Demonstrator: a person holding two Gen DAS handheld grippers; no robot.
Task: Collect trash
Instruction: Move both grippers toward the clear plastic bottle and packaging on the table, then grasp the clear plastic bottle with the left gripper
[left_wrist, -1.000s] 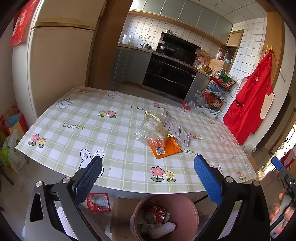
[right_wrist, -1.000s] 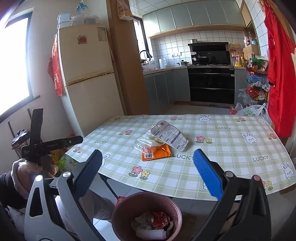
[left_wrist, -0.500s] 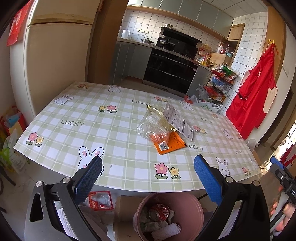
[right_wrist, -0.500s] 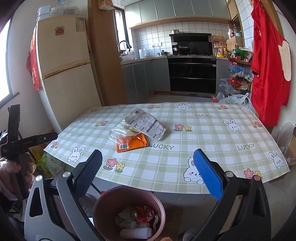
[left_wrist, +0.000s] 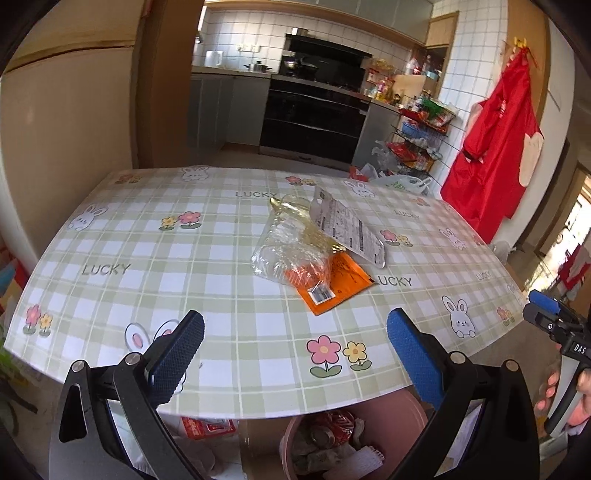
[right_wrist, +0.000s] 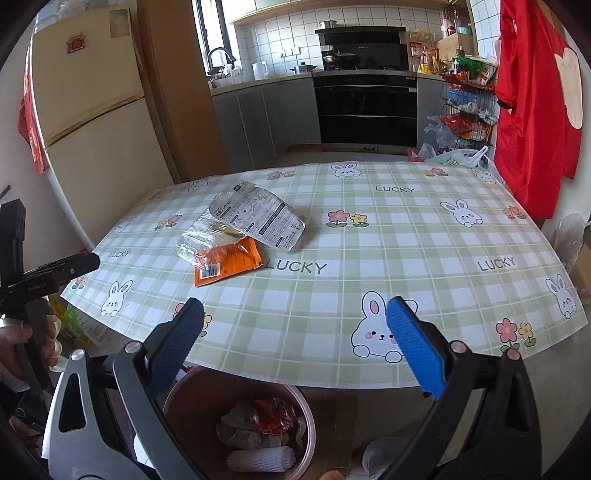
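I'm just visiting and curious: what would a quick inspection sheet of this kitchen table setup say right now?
Surface: table under a checked cloth with rabbits and flowers.
Job's things: orange packet, clear bag and white wrapper piled together; pink bin below the near edge, already holding rubbish.
Clutter: red packet on the floor.
Grippers: left gripper and right gripper both empty, jaws wide apart.
Cables: nothing seen.
Surroundings: fridge, oven, red apron.
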